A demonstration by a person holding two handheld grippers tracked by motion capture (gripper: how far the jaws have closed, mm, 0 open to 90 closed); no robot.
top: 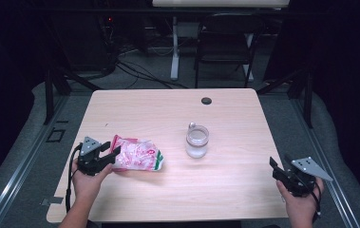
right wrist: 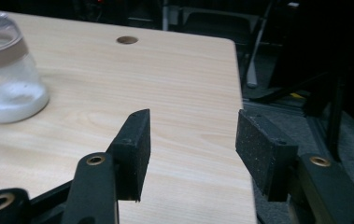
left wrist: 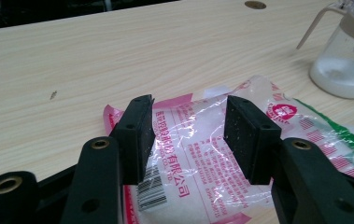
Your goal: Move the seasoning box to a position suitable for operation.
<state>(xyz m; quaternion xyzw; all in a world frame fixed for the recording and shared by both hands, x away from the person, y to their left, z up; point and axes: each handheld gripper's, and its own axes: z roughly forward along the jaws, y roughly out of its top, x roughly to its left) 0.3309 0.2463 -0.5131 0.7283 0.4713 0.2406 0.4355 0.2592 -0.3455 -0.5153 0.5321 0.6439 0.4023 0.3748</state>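
A clear plastic bag [top: 137,154] with pink and green print and white contents lies flat on the left part of the wooden table [top: 168,109]. My left gripper [top: 112,148] is at the bag's left end. In the left gripper view the bag [left wrist: 202,154] lies under and between the spread jaws of that gripper [left wrist: 188,102], and the pads stand apart from it. A clear jar [top: 197,141] with white powder in its bottom and a spouted lid stands upright mid-table. My right gripper [top: 279,164] hovers open at the table's right edge, with nothing between the jaws of the gripper [right wrist: 191,116].
The jar [left wrist: 347,60] stands beyond the bag's right end, and to the far left of the right gripper as the jar [right wrist: 6,79]. A round cable hole [top: 206,100] sits near the table's far edge. A folding chair [top: 227,38] and cables lie beyond the table.
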